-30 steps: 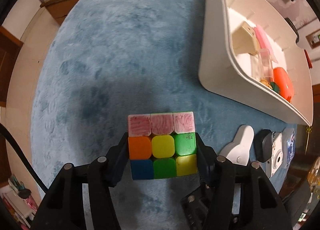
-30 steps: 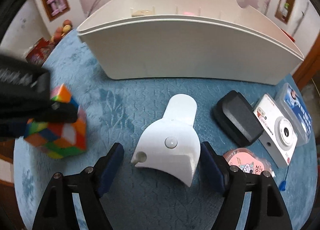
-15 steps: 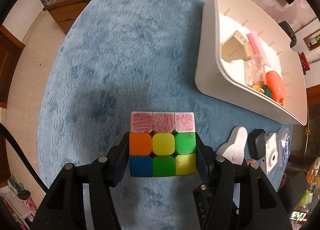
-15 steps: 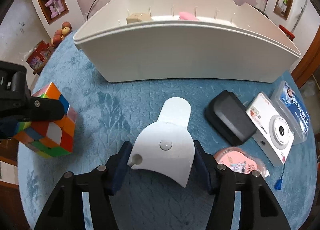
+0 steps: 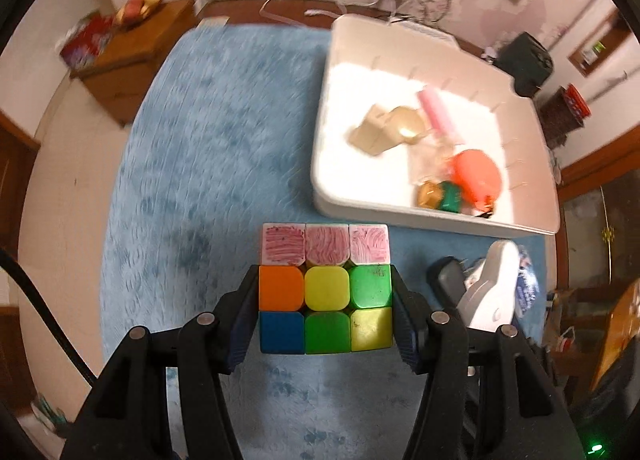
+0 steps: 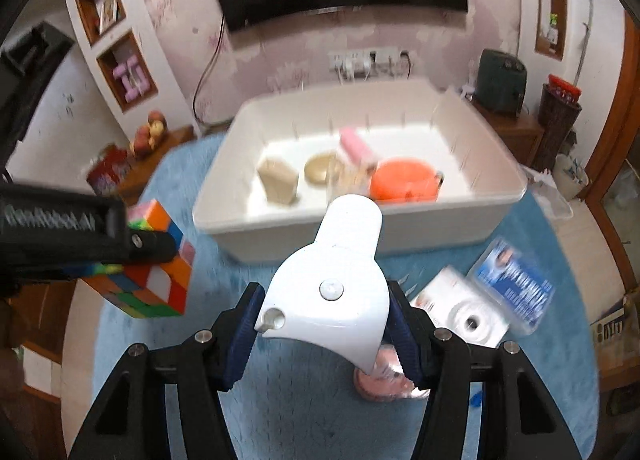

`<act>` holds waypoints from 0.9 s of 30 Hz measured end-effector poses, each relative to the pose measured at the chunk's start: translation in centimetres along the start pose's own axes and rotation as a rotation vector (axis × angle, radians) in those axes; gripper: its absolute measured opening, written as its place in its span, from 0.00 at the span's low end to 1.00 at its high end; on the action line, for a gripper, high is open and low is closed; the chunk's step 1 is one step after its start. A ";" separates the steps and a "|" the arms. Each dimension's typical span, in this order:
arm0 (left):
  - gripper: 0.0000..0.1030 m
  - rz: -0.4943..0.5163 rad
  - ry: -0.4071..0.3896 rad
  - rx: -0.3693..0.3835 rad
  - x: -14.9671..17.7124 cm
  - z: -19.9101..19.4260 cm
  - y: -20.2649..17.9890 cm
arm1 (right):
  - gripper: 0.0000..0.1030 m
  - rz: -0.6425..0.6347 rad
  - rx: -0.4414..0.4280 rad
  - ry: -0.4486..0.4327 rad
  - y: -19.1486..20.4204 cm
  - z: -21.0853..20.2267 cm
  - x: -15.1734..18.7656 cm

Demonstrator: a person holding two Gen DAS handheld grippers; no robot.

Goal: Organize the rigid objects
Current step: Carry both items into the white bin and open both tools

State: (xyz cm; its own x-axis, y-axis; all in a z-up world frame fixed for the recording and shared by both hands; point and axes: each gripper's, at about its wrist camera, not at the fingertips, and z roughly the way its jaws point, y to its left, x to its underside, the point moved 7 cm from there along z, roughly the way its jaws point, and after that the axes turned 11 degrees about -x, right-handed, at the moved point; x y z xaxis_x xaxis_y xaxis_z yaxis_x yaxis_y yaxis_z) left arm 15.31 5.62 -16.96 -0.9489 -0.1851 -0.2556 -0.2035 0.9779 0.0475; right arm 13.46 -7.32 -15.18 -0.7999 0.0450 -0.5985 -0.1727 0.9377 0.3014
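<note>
Left wrist view. Left tool [image 5: 325, 310]: clamped on a puzzle cube [image 5: 325, 288], pads on its two side faces, cube clear of the blue rug [image 5: 192, 180]. White storage bin [image 5: 332, 108]: ahead and to the right of the cube, open top facing up, already holding a beige piece, a pink tube and an orange round item. Judgement: the cube must travel forward-right to pass over the near rim.

Right wrist view. Right tool [image 6: 324, 324]: clamped on a white plastic stand [image 6: 332, 280], wide end between the pads, narrow neck pointing ahead at the bin [image 6: 224, 188]. Bin directly in front. White camera [image 6: 460, 312] and blue-labelled case [image 6: 516, 280] on the rug, right. Right tool judged nearer the bin.
</note>
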 end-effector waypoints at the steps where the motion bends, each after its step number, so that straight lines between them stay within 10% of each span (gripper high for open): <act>1: 0.60 0.013 -0.014 -0.001 -0.4 -0.5 -0.4 | 0.59 0.001 -0.001 -0.017 -0.1 -0.4 -1.0; 15: 0.60 0.139 -0.224 0.016 -9.5 -6.1 -5.8 | 0.59 0.007 0.043 -0.228 -4.7 -2.9 -14.8; 27: 0.60 0.182 -0.217 -0.038 -16.4 0.5 -9.3 | 0.59 0.031 0.086 -0.050 -8.6 6.3 -16.7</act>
State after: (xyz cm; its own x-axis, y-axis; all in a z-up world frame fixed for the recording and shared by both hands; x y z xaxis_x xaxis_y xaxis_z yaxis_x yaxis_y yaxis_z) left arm 32.90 -0.37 -13.66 -0.8977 0.0227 -0.4400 -0.0471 0.9880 0.1471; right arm 31.92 -13.96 -12.49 -0.7738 0.0900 -0.6270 -0.0963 0.9616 0.2570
